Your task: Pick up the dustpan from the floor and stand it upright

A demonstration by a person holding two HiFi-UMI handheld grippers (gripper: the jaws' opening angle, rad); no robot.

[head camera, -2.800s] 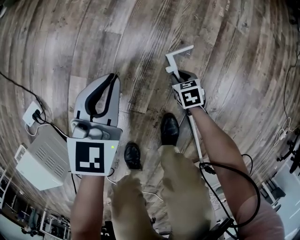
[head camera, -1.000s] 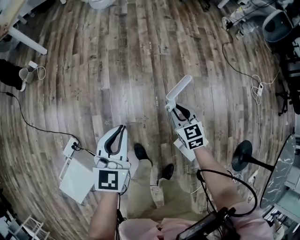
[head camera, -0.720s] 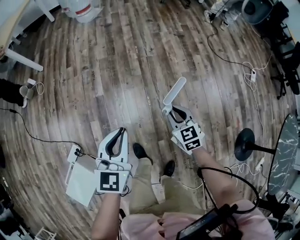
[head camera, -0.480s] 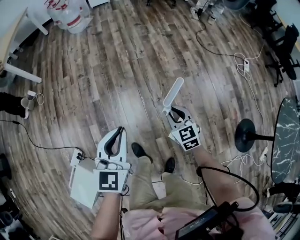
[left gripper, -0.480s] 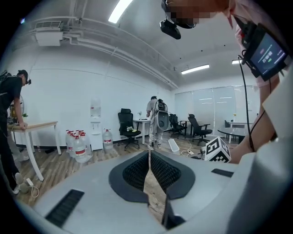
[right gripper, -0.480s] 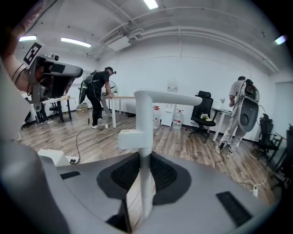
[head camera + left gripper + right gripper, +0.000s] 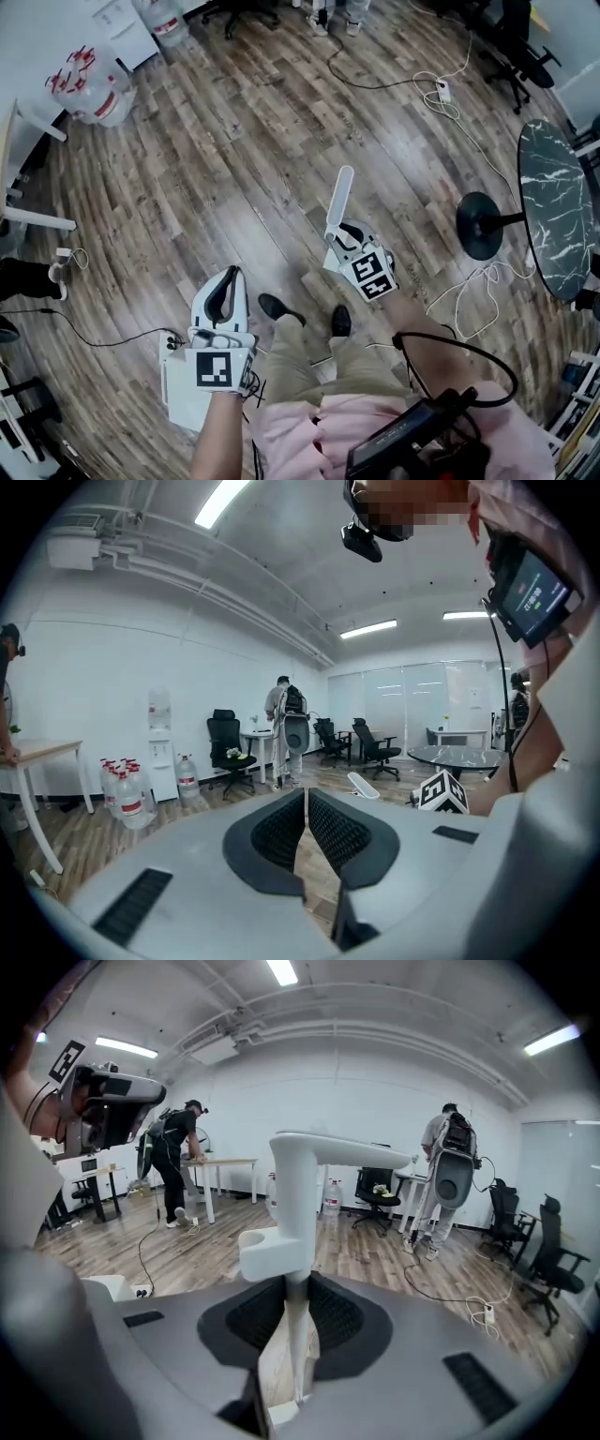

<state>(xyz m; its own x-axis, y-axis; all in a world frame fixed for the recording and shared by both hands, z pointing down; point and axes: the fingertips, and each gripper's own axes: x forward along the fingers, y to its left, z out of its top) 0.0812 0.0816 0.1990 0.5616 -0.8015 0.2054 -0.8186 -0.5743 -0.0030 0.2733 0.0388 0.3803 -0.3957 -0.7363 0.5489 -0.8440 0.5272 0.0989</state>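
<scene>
The right gripper (image 7: 344, 236) is clamped on the dustpan's white handle (image 7: 338, 198). In the right gripper view the shaft (image 7: 298, 1269) stands squeezed between the two ribbed pads (image 7: 251, 1316). Its bent grip end reaches toward 3 o'clock above them. In the head view the handle points toward 12 o'clock from the gripper, above the wooden floor (image 7: 234, 159); the pan itself is hidden. The left gripper (image 7: 225, 287) sits at 8 o'clock of the right one, its jaws closed tip to tip on nothing (image 7: 307, 797). A white box (image 7: 178, 396) lies on the floor just beside it, at 7 o'clock.
</scene>
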